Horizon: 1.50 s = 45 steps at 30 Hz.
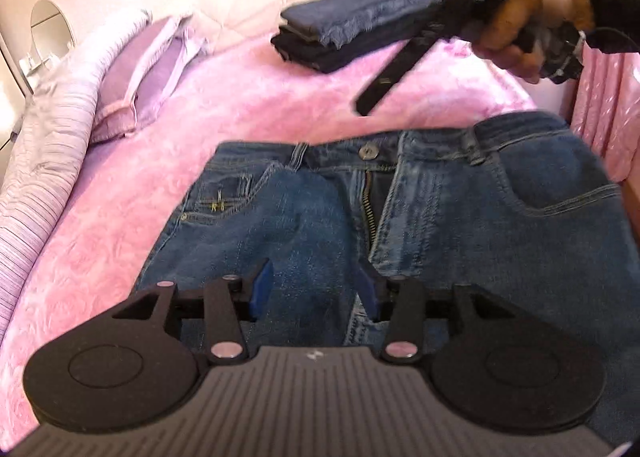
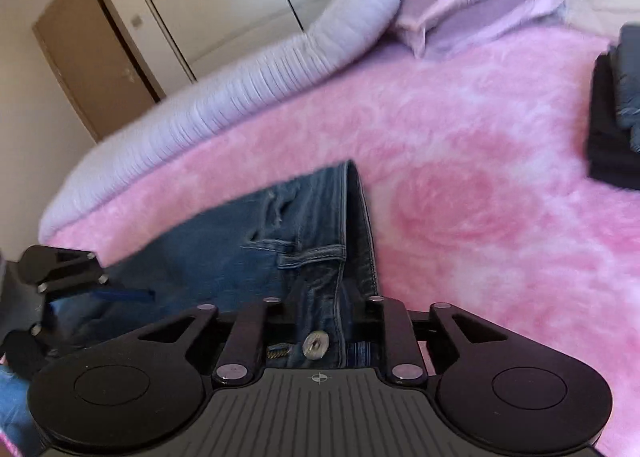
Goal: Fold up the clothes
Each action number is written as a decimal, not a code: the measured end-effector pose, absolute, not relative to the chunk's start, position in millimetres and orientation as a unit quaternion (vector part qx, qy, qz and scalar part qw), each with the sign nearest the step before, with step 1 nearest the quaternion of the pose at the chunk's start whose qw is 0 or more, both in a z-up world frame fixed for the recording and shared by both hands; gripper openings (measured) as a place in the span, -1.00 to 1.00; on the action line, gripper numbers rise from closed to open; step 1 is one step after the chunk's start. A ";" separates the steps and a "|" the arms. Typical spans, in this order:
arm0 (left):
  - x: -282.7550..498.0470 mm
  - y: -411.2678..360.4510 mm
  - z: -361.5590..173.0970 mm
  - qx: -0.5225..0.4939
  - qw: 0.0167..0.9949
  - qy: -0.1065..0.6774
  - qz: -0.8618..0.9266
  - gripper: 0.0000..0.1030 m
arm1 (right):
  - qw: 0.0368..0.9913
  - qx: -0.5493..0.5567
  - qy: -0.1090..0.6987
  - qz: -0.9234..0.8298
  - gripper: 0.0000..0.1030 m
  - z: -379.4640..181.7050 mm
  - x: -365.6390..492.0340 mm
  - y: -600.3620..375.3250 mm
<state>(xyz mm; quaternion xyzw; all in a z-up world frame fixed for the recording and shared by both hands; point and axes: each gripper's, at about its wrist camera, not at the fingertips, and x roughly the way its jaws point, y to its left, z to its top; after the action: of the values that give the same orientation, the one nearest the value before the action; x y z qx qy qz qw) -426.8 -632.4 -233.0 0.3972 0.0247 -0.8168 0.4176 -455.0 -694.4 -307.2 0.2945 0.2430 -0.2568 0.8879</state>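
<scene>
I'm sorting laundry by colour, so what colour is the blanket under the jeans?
Pink, mottled light and dark; the blanket shows best in the right wrist view.

A pair of blue jeans (image 1: 460,217) lies front side up on the pink fuzzy bedspread, its waistband toward the far side of the bed in the left wrist view. The metal waist button (image 1: 369,151) is undone and the brass zipper (image 1: 366,209) is open, so the fly gapes. Pale stitching outlines the front pockets and belt loops, and the denim is faded along the fly. Farther back on the bed lies a stack of folded clothes (image 1: 332,37): a grey-blue piece with a frayed edge on top of darker, nearly black pieces, well apart from the jeans.
</scene>
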 end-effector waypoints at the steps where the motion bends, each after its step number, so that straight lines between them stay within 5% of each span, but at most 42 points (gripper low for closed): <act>1: -425.8 -630.5 -231.8 0.394 0.418 0.027 -0.818 -0.21 | 0.889 0.291 0.249 -0.250 -0.49 -304.6 -460.2 -686.6; 9: -453.5 -619.3 -267.0 0.439 0.397 0.013 -0.806 -0.21 | 0.872 0.272 0.316 -0.258 -0.42 -331.0 -469.2 -637.4; 10: -456.6 -617.1 -272.3 0.439 0.400 0.003 -0.805 -0.21 | 0.870 0.276 0.312 -0.264 -0.45 -331.8 -471.4 -634.7; 12: -457.2 -612.7 -274.5 0.434 0.410 -0.001 -0.802 -0.22 | 0.868 0.276 0.308 -0.273 -0.86 -330.5 -475.5 -629.3; 23: -463.6 -629.3 -273.0 0.403 0.453 0.020 -0.795 -0.05 | 0.905 0.137 0.292 -0.279 -0.92 -285.3 -439.1 -629.8; 26: -463.6 -638.8 -273.7 0.397 0.461 0.041 -0.793 0.12 | 0.886 0.154 0.341 -0.273 -0.92 -321.4 -423.2 -656.1; 33: -453.9 -632.2 -269.1 0.390 0.468 0.045 -0.791 0.10 | 0.883 0.197 0.323 -0.278 -0.85 -332.1 -446.1 -658.9; 39: -459.2 -631.3 -273.3 0.389 0.479 0.040 -0.786 0.13 | 0.895 0.212 0.285 -0.270 -0.12 -329.8 -435.6 -668.6; 43: -455.5 -630.1 -273.8 0.381 0.481 0.046 -0.788 0.13 | 0.897 0.211 0.294 -0.253 -0.11 -340.4 -422.1 -676.9; 45: -456.1 -628.3 -273.9 0.377 0.485 0.044 -0.788 0.07 | 0.899 0.209 0.294 -0.249 -0.48 -342.1 -418.0 -678.4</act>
<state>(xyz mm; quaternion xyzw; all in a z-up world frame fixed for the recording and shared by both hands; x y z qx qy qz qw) -456.1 -628.3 -273.9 0.3766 0.0439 -0.7878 0.4854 -418.0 -678.4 -342.1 0.2092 0.2940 -0.2485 0.8989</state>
